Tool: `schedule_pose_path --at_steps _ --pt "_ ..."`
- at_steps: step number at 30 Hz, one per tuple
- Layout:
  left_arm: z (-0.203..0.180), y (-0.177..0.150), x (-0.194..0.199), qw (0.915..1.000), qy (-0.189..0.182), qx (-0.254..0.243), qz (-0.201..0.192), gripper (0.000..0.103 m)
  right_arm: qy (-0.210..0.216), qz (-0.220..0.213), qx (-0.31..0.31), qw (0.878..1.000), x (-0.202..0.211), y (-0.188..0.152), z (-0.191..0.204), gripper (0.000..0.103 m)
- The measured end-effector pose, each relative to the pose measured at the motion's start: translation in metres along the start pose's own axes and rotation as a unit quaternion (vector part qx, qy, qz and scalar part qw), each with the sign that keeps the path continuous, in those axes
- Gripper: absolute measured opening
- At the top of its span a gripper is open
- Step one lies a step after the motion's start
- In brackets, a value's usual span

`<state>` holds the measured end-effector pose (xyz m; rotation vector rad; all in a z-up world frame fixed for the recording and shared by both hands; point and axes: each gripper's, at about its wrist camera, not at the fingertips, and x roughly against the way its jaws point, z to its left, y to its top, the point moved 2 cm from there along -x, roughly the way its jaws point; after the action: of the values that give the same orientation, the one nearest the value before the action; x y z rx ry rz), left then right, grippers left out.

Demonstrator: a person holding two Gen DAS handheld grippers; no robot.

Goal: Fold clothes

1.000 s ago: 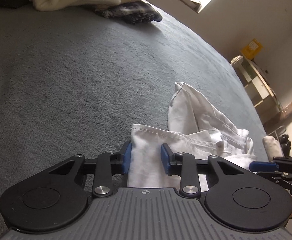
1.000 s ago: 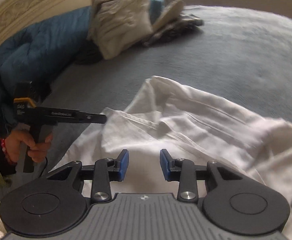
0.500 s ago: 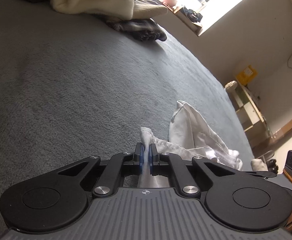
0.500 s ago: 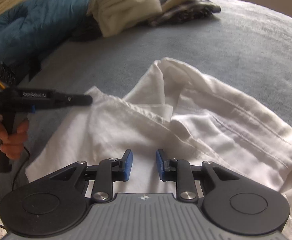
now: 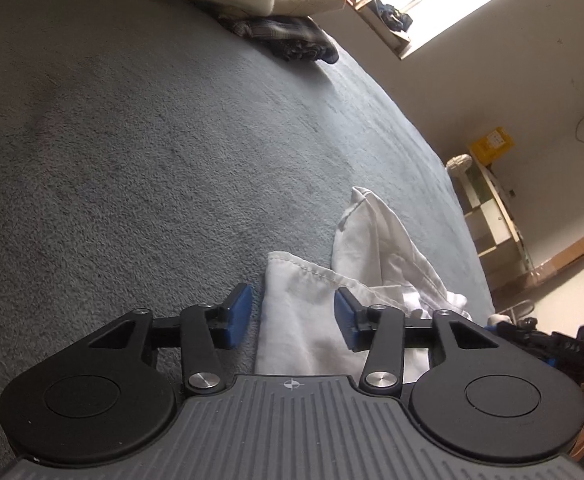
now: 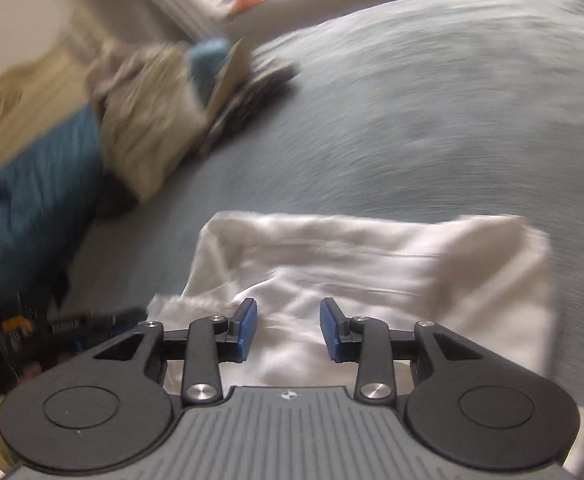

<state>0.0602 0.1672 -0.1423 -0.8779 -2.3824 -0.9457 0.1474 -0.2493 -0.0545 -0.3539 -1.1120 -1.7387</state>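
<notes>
Both tongs were opening, gripping nothing: left tongs straddled the white garment's near-left hem; right tongs hovered mid-cloth.

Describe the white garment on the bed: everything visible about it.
The white garment is plain woven cloth with stitched hems, rumpled and partly folded over itself. It lies on the grey bed cover. Both claws, left claw and right claw, are opening above it; no pad presses the cloth.
</notes>
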Motion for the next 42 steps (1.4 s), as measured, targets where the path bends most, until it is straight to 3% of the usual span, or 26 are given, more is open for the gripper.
schedule_pose_path --at_steps 3,6,12,15,20,25,28,29,32,37,42 --pt "-0.002 -0.001 -0.002 0.9999 -0.003 -0.013 0.01 0.051 -0.022 -0.045 -0.092 0.994 0.054 -0.004 -0.055 0.043" --pt "-0.003 -0.001 -0.004 0.9997 -0.001 -0.02 0.017 0.051 -0.045 -0.052 -0.172 0.983 0.081 -0.022 -0.101 0.044" --pt "-0.004 0.0 -0.006 0.9997 0.004 -0.014 0.021 0.05 -0.049 -0.02 -0.257 0.965 0.072 -0.062 -0.148 0.044" --pt "-0.009 0.0 -0.007 0.9991 0.018 -0.031 0.024 0.047 -0.029 -0.016 -0.28 0.959 0.062 -0.071 -0.159 0.044" --pt "-0.026 -0.004 -0.012 0.9937 0.062 -0.089 0.026 0.04 -0.015 -0.016 -0.258 0.966 0.056 -0.066 -0.152 0.043" --pt "-0.03 -0.005 -0.014 0.992 0.072 -0.103 0.015 0.032 -0.017 -0.017 -0.218 0.976 0.052 -0.06 -0.137 0.036" --pt "-0.033 -0.004 -0.014 0.991 0.077 -0.109 0.007 0.022 -0.032 -0.021 -0.192 0.981 0.053 -0.058 -0.127 0.021" --pt "-0.035 -0.005 -0.014 0.9893 0.086 -0.118 0.004 0.013 -0.038 -0.023 -0.182 0.982 0.053 -0.057 -0.124 0.011" --pt "-0.046 -0.008 -0.01 0.9794 0.114 -0.165 -0.022 0.005 -0.061 -0.032 -0.149 0.987 0.056 -0.056 -0.113 0.003" --pt "-0.055 -0.006 -0.001 0.9717 0.121 -0.192 -0.067 0.002 -0.11 -0.049 -0.092 0.988 0.059 -0.05 -0.099 0.0" --pt "-0.049 -0.001 -0.003 0.9768 0.109 -0.173 -0.064 0.002 -0.11 -0.05 -0.092 0.988 0.056 -0.047 -0.1 0.0"
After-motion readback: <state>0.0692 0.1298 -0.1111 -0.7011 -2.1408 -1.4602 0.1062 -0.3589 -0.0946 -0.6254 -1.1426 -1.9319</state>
